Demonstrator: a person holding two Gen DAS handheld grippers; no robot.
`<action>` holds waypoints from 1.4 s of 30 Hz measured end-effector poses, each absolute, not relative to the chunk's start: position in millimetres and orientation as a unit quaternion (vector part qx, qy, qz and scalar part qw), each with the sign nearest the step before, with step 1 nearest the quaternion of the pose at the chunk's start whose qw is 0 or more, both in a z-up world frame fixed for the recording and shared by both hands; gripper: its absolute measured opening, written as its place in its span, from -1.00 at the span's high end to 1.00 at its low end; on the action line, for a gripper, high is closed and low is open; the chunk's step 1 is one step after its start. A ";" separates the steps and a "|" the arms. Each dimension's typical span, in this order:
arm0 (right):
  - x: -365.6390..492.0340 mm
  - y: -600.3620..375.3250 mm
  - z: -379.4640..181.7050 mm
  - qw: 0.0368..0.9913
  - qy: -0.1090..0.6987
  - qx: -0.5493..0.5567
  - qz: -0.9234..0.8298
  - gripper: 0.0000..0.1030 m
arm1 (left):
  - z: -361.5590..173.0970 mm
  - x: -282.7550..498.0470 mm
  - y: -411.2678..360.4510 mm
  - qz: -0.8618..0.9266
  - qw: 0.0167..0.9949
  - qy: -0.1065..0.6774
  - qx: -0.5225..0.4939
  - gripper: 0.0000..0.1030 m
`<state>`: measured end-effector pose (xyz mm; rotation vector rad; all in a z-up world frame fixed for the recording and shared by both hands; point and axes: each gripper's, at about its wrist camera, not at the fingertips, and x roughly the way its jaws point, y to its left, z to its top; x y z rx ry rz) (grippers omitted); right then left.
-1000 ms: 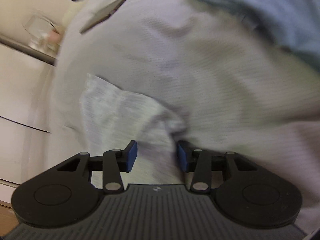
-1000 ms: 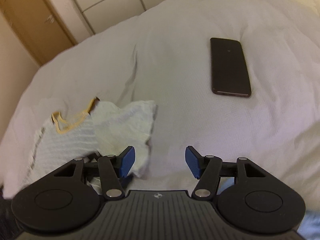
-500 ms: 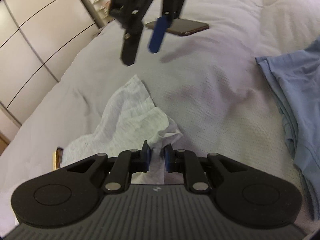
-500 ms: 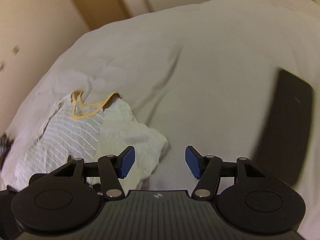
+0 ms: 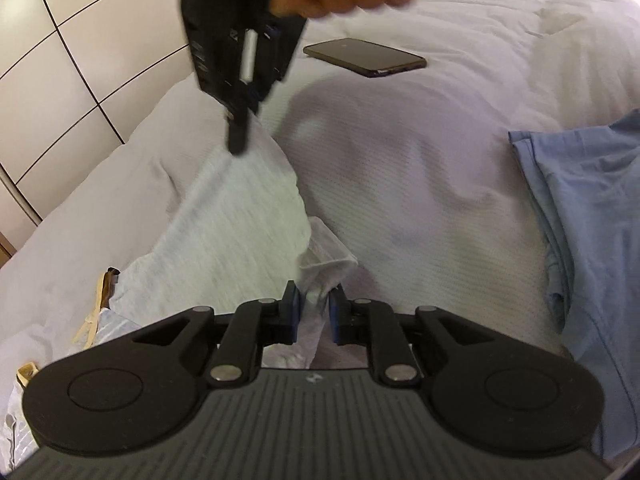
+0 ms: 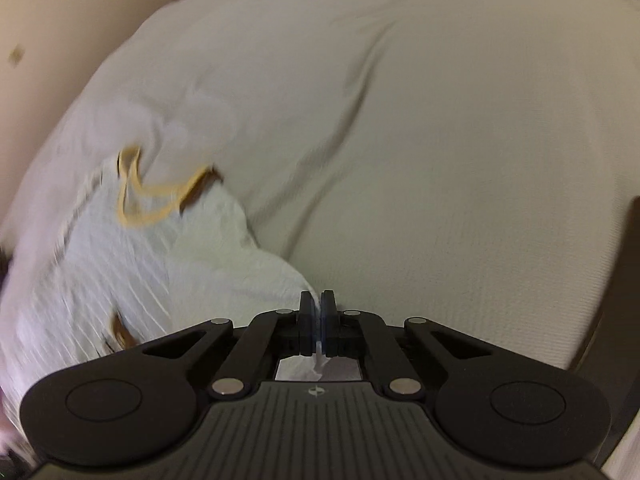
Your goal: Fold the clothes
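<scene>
I see a small white ribbed-knit garment with yellow-trimmed straps [image 5: 240, 232] lying crumpled on the white bed cover. One corner is pinched in my left claw [image 5: 314, 314], another in my right claw [image 6: 318, 320], and the cloth is pulled up between them. A folded light-blue cotton garment [image 5: 588, 216] lies flat, well apart.

garment [image 5: 240, 232] on the bed [image 5: 420, 184], phone [image 5: 364, 57] behind it, folded clothes [image 5: 592, 216] to its right
</scene>
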<state>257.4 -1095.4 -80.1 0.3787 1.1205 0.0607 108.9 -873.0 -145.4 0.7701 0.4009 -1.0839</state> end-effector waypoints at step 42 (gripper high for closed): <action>319.1 -1003.7 -62.9 0.830 0.539 0.075 0.123 0.19 | -194.5 180.1 -714.6 -0.186 0.710 0.494 -0.466 1.00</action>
